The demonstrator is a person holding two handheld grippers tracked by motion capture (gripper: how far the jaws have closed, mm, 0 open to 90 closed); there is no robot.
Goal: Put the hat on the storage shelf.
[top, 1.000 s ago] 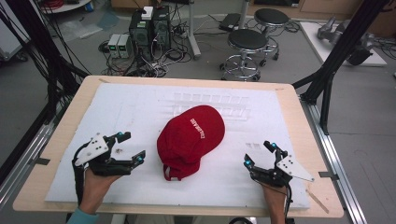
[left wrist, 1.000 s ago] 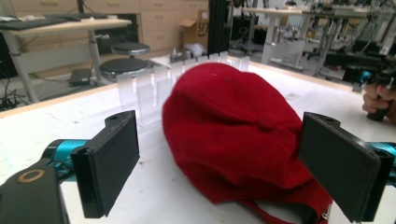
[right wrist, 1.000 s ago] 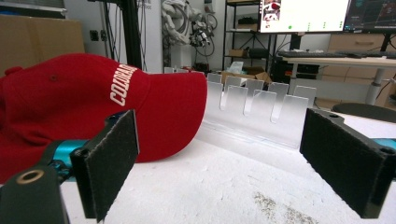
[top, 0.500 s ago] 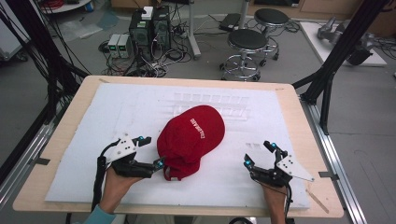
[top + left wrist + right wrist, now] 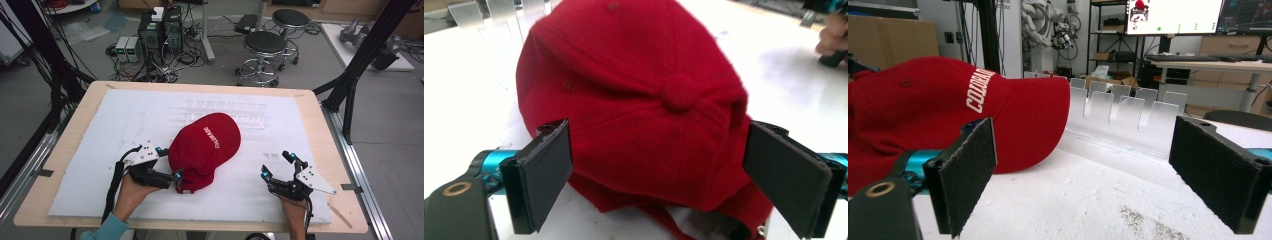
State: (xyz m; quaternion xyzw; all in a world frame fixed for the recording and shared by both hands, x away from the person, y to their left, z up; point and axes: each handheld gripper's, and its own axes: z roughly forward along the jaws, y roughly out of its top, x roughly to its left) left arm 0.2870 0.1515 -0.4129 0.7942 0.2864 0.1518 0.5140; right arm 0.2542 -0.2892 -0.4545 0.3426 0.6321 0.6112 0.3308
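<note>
A: Where's the cap (image 5: 205, 150) sitting?

B: Crown up on the white mat (image 5: 150, 110) that covers the bench (image 5: 65, 150), about mid-bench and nearer the person's edge. The brim points away toward the clear rack (image 5: 227, 107), and the strap end faces the person.

A: And the left gripper (image 5: 168, 164)?

B: Right at the cap's back left side. In the left gripper view its jaws stand spread with the rear of the crown between them, the top button roughly centred. The pads look just clear of the cloth on both sides, so I'd call that straddling, not pinching.

A: So which step is this?

B: I judge it the end of the approach, just ahead of a grasp on the back of the cap.

A: The right gripper (image 5: 278, 165)?

B: Resting low on the mat, well apart from the cap, off to its right. Jaws wide and empty; the right gripper view looks between them at the brim and the rack.

A: What does the next move call for?

B: Closing the left jaws on the crown, probably low enough to catch the stiffer band rather than loose cloth, which could bunch and slip. The strap hanging underneath might snag too. The right gripper would likely need to come in toward the brim if the cap is to be lifted or steadied.
</note>
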